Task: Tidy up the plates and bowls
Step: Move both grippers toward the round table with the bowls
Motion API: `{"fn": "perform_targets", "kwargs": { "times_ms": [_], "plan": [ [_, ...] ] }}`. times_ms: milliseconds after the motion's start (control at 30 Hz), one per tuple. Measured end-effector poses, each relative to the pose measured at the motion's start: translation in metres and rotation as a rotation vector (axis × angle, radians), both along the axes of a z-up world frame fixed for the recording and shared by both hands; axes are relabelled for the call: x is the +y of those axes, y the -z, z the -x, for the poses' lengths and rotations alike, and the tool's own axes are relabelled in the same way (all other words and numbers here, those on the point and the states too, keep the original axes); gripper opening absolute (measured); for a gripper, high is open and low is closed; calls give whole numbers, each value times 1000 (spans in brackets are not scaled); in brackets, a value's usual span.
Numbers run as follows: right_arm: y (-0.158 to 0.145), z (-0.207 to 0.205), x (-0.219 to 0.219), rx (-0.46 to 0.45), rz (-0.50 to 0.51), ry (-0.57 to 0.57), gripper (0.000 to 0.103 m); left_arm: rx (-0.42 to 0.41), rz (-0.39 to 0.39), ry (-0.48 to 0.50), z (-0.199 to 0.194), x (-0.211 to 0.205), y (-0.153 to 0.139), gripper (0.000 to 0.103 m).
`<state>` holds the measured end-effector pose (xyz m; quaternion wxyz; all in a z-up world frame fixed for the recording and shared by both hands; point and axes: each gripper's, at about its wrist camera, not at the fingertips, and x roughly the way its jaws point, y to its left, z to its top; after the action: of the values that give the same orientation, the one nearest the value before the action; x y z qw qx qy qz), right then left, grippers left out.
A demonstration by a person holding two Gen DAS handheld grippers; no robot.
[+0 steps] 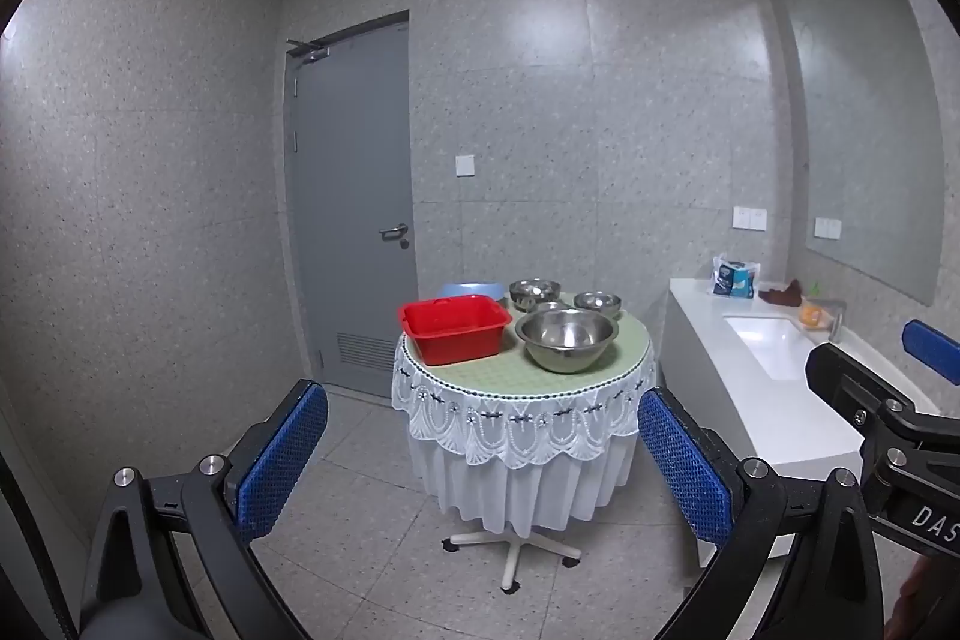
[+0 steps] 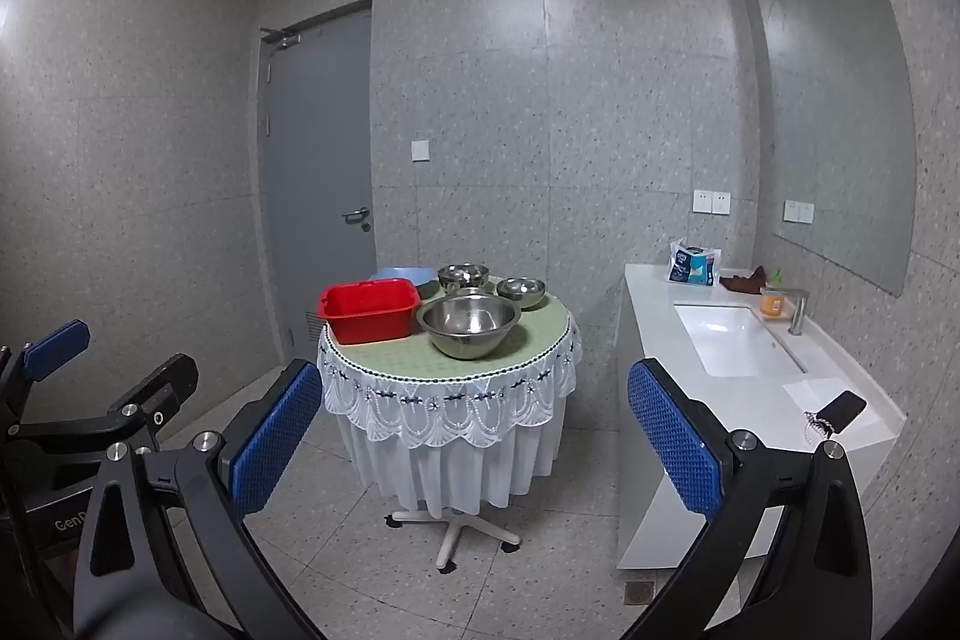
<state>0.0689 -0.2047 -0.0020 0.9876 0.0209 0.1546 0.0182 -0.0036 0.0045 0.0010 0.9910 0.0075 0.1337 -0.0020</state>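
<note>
Bowls (image 1: pixel 567 334) sit loose on counter (image 1: pixel 510 376) beside red tub (image 1: pixel 454 328), none stacked yet; L tool (image 1: pixel 483 451) & R tool (image 2: pixel 468 436) both released, well apart from counter.

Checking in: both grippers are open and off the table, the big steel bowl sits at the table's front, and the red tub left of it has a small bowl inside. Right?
Not quite. The red tub is empty; both wrist views show its bare inside. The rest holds: the left gripper and right gripper are open, short of the table, with the big steel bowl at its front.
</note>
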Motion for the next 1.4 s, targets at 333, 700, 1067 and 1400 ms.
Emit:
{"fn": "perform_targets", "kwargs": {
  "times_ms": [333,700,1067,1400],
  "plan": [
    [1,-7,-5,4,-1,-1,103,1,-5,-1,-1,-1,3,102],
    [-2,-3,-11,7,-3,-1,103,-1,-10,-2,-3,-3,5,102],
    [0,-5,-25,13,-17,2,103,2,-18,-1,-5,-5,5,102],
    [-1,-10,-29,12,-13,-1,103,10,-25,-3,-9,-8,6,102]
  ]
}}
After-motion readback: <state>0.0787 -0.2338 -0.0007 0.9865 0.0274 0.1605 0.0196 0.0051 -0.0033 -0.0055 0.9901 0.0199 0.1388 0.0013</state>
